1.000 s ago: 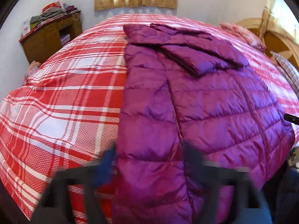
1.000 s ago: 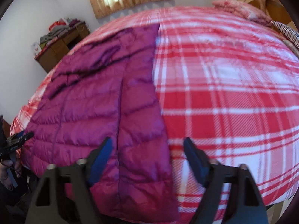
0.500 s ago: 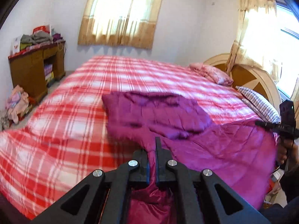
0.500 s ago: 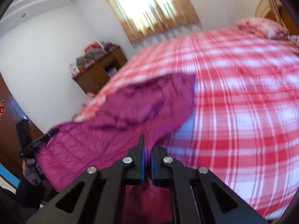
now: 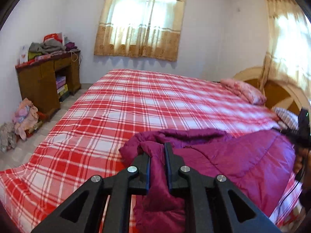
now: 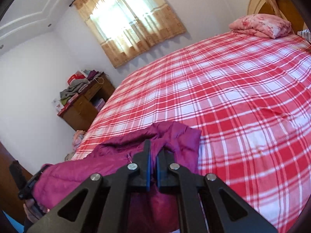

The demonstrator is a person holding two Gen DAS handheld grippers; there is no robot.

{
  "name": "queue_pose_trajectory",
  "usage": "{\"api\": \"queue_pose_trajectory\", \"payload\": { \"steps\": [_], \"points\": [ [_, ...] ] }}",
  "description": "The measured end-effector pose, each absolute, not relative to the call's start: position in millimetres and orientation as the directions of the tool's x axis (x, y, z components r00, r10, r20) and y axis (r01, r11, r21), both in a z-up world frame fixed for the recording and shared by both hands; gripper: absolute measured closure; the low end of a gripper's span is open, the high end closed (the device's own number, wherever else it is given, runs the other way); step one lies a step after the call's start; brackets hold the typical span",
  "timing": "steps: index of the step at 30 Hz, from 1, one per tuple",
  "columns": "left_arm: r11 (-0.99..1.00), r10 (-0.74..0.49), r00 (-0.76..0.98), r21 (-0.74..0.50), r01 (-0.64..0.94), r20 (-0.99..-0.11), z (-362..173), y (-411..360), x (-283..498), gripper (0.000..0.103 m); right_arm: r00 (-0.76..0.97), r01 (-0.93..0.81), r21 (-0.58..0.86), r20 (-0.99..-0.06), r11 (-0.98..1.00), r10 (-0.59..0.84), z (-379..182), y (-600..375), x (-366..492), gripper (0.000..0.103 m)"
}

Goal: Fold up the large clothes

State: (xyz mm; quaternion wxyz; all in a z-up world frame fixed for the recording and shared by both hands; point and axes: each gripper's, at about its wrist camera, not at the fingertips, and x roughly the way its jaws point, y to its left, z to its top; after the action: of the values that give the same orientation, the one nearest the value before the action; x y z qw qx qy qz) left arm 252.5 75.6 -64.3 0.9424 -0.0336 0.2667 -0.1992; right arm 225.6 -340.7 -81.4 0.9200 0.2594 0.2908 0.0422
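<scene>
A purple quilted down jacket (image 5: 243, 159) lies at the near edge of a bed with a red and white plaid cover (image 5: 136, 104). My left gripper (image 5: 157, 155) is shut on the jacket's left edge and holds it lifted. My right gripper (image 6: 152, 155) is shut on the jacket's (image 6: 108, 159) right edge, also lifted. The jacket hangs bunched between the two grippers. The right gripper shows at the right edge of the left wrist view (image 5: 302, 130), the left gripper at the lower left of the right wrist view (image 6: 25, 184).
A wooden desk (image 5: 46, 81) piled with clothes stands at the far left wall, with a heap of clothes (image 5: 23, 116) on the floor beside it. A pink folded quilt (image 5: 245, 91) and a striped pillow (image 5: 285, 116) lie by the wooden headboard (image 5: 281, 91) on the right.
Both grippers closed on the jacket's near edge, then lifted it; the jacket, spread flat a second ago, is now folded over toward the bed's near edge.
</scene>
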Motion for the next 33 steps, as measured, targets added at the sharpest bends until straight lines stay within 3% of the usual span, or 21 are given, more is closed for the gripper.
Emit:
{"api": "queue_pose_trajectory", "payload": {
  "steps": [4, 6, 8, 10, 11, 13, 14, 15, 19, 28, 30, 32, 33],
  "points": [
    [0.933, -0.358, 0.784, -0.179, 0.311, -0.507, -69, 72, 281, 0.077, 0.808, 0.098, 0.503, -0.544, 0.859, 0.226, -97, -347, 252, 0.097],
    [0.964, -0.264, 0.816, -0.134, 0.228, -0.515, -70, 72, 286, 0.055, 0.792, 0.12, 0.51, -0.567, 0.852, 0.228, -109, -351, 270, 0.097],
    [0.973, -0.23, 0.851, -0.134, 0.188, -0.472, -69, 82, 282, 0.022, 0.773, 0.137, 0.514, -0.59, 0.847, 0.233, -120, -354, 280, 0.096],
    [0.979, -0.192, 0.89, -0.149, 0.141, -0.415, -71, 95, 277, 0.006, 0.736, 0.163, 0.508, -0.634, 0.846, 0.239, -136, -358, 292, 0.095],
    [0.982, -0.167, 0.905, -0.151, 0.116, -0.392, -72, 100, 278, 0.004, 0.721, 0.173, 0.499, -0.652, 0.849, 0.236, -140, -359, 297, 0.094],
    [0.989, -0.123, 0.904, -0.129, 0.076, -0.41, -74, 101, 287, 0.004, 0.697, 0.201, 0.516, -0.673, 0.832, 0.249, -151, -364, 313, 0.08],
    [0.991, -0.096, 0.901, -0.121, 0.048, -0.424, -75, 100, 292, 0.004, 0.697, 0.206, 0.527, -0.67, 0.825, 0.254, -153, -366, 318, 0.06],
    [0.992, -0.084, 0.897, -0.125, 0.032, -0.434, -76, 100, 296, 0.004, 0.713, 0.198, 0.55, -0.649, 0.812, 0.266, -150, -369, 324, 0.049],
    [0.991, -0.074, 0.889, -0.131, 0.016, -0.452, -76, 88, 301, 0.004, 0.78, 0.195, 0.53, -0.594, 0.826, 0.197, -123, -372, 327, 0.028],
    [0.998, -0.059, 0.899, 0.0, 0.065, -0.434, -73, 11, 303, 0.004, 0.848, 0.156, 0.393, -0.524, 0.906, 0.081, -80, -324, 300, 0.025],
    [0.992, -0.088, 0.888, 0.04, 0.119, -0.452, -77, -18, 310, 0.004, 0.822, 0.096, 0.332, -0.558, 0.938, 0.113, -86, -291, 303, 0.048],
    [0.983, -0.095, 0.878, 0.092, 0.156, -0.469, -83, -47, 321, 0.004, 0.782, 0.023, 0.266, -0.605, 0.964, 0.148, -95, -260, 316, 0.063],
    [0.979, -0.089, 0.878, 0.123, 0.165, -0.47, -87, -59, 326, 0.004, 0.766, -0.007, 0.235, -0.624, 0.972, 0.156, -100, -243, 322, 0.063]
  ]
}}
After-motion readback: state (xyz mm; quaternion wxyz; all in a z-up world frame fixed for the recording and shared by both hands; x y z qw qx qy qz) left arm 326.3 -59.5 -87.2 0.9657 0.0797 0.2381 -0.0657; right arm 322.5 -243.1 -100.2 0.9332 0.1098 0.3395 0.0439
